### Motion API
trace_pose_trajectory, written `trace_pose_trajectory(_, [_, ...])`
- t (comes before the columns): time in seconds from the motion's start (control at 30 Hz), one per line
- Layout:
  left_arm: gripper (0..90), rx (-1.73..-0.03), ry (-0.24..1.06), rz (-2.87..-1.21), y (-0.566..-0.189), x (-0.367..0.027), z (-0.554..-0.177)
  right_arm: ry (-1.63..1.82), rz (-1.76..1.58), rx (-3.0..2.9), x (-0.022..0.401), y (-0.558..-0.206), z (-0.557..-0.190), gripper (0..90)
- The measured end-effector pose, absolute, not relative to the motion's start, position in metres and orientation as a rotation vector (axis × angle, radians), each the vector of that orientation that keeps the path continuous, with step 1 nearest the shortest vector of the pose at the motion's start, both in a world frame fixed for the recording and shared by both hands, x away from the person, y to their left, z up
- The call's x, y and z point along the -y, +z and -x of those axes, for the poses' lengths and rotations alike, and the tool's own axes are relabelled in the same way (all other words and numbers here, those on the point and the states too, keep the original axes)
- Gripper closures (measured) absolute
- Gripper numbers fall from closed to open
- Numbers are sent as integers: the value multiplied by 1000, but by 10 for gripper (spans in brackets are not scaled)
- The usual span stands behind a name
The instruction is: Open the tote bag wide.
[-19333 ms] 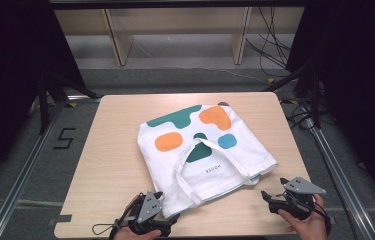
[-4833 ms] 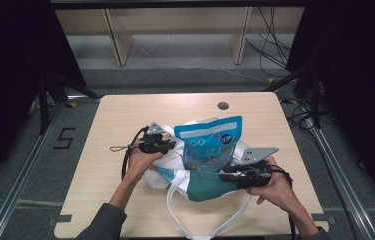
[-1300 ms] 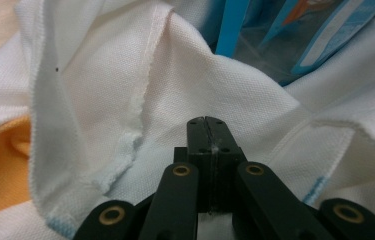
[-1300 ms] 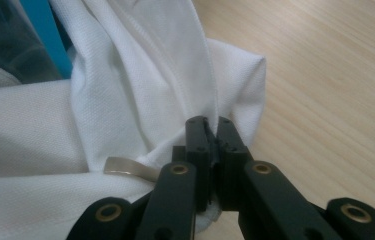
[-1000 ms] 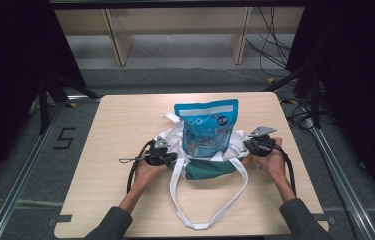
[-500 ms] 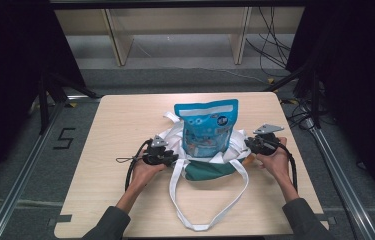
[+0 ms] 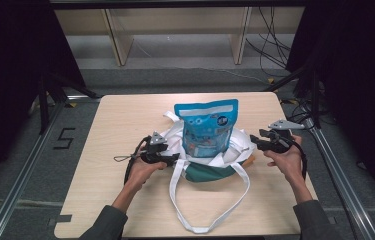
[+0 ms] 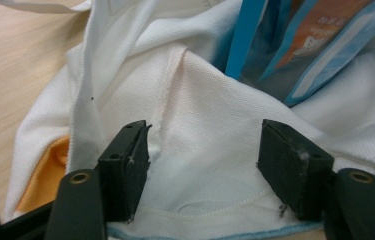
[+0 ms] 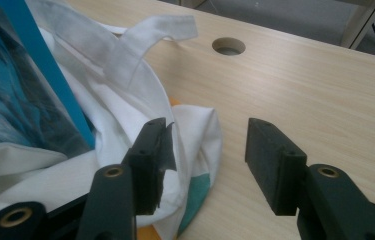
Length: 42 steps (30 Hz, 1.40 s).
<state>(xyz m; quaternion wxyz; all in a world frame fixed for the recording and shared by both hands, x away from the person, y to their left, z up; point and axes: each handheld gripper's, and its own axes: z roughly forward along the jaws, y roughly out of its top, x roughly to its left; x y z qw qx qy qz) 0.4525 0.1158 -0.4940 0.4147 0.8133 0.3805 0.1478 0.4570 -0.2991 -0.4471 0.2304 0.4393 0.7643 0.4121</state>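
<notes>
The blue pouch [image 7: 207, 127] hides its lower part inside the white tote bag [image 7: 175, 137] — its print too small to read.

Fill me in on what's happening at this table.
A person with a gripper in each hand has been packing a blue snack pouch into a white tote bag on the wooden table. The pouch stands upright in the bag's mouth. Both the left gripper and right gripper have just been opening, letting go of the bag's sides; nothing is clamped now.
</notes>
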Motion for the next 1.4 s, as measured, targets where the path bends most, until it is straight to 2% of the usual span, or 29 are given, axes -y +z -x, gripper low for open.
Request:
trace_pose_trajectory(0.53, [287,-968,358,-1938,-471,-120,-445,1151,-1130,-2099,295,-435,-446,474])
trace_pose_trajectory(1.0, [238,-928,347,-1932,-454,-125,-423,1162,-1125,-2094,298,-432,-433,438])
trace_pose_trajectory(1.4, [202,-897,329,-1910,-447,-132,-395,1203,-1126,-2146,290,-427,-407,402])
